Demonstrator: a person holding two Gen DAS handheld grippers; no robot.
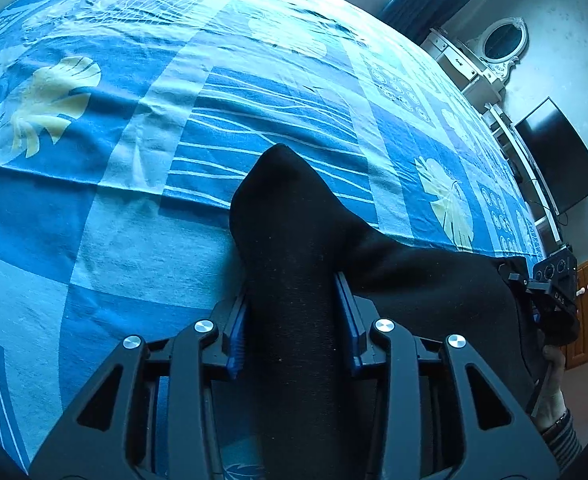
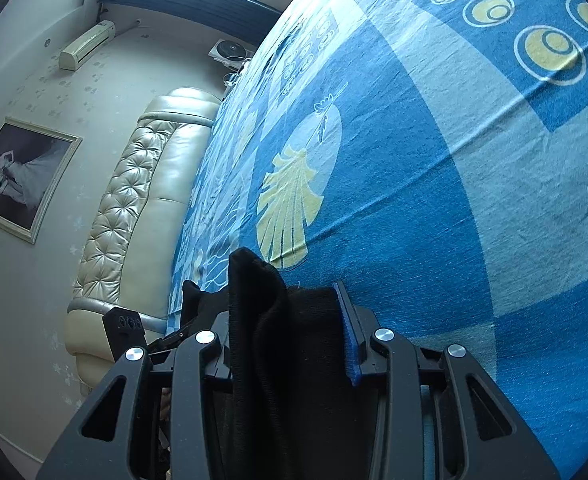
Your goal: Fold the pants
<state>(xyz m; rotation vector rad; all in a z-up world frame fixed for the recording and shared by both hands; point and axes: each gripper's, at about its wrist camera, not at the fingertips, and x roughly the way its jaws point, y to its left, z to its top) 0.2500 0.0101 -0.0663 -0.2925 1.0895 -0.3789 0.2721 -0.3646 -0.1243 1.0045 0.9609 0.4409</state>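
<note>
The black pants (image 1: 294, 240) hang bunched above a bed, lifted at two points. In the left wrist view a thick fold of the cloth runs up between the fingers of the left gripper (image 1: 297, 312), its tip flopping forward over the sheet; the blue pads (image 1: 238, 344) sit against the cloth on both sides, though whether they press it or only flank it cannot be told. From there the fabric stretches right toward the right gripper (image 1: 554, 280), seen at the frame's edge with a hand (image 1: 550, 392) in a striped sleeve below it. In the right wrist view the right gripper (image 2: 290, 316) is closed on another gathered fold of the pants (image 2: 278, 320). Beneath lies the bed sheet (image 1: 114, 220), blue with pale leaf prints. At the far left of the right wrist view are a tufted cream headboard (image 2: 134, 208) and a framed picture (image 2: 18, 180); a dark television (image 1: 554, 152) stands by the wall in the left wrist view.
</note>
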